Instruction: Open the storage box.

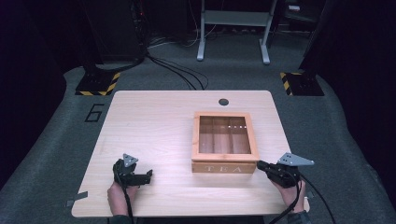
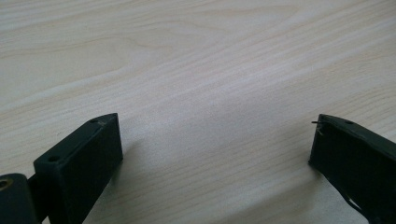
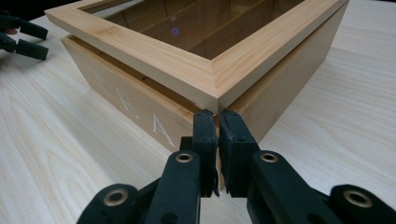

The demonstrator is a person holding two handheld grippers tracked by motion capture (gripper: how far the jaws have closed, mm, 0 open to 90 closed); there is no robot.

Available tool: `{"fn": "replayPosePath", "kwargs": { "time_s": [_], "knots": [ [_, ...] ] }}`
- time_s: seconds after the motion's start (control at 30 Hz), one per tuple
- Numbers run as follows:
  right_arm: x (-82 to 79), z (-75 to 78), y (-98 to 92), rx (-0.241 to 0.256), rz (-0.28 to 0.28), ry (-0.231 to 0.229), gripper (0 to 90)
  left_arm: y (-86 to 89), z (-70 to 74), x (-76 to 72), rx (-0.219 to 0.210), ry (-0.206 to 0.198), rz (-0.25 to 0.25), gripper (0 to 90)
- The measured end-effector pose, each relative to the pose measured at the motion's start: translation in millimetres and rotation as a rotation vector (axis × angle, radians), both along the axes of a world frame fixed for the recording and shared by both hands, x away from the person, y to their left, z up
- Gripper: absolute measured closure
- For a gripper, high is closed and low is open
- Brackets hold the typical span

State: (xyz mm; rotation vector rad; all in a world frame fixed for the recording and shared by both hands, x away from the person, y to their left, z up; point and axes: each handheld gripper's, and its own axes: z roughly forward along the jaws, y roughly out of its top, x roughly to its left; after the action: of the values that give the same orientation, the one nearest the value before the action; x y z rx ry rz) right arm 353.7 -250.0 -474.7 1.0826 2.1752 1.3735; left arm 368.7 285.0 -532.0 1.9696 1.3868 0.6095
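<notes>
The tea box is seen right of centre on the table, its near right corner just ahead of the closed, empty right claw; the left claw, gaping over bare wood, is held well apart.

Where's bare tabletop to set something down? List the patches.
The broad stretch left of the tea box, running back from the left gripper to the table's far edge with its cable hole. A narrower strip lies beyond the box. Crowded: the box's near right corner, where the right gripper sits.
</notes>
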Motion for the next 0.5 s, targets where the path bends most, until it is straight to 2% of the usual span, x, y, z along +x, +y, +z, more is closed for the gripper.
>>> {"fn": "replayPosePath", "kwargs": {
  "time_s": [0.2, 0.23, 0.5],
  "knots": [
    [-0.7, 4.9, 1.0, 0.004, -0.006, -0.028, 85.4, 0.0, 0.0, 0.0, 0.000, 0.000, 0.000, 2.1],
    [-0.1, 6.0, 1.0, 0.009, -0.005, -0.044, 85.4, 0.0, 0.0, 0.0, 0.000, 0.000, 0.000, 2.1],
    [3.4, 12.0, 3.9, 0.017, -0.013, -0.071, 85.5, 0.0, 0.0, 0.0, 0.000, 0.000, 0.000, 2.1]
  ]
}}
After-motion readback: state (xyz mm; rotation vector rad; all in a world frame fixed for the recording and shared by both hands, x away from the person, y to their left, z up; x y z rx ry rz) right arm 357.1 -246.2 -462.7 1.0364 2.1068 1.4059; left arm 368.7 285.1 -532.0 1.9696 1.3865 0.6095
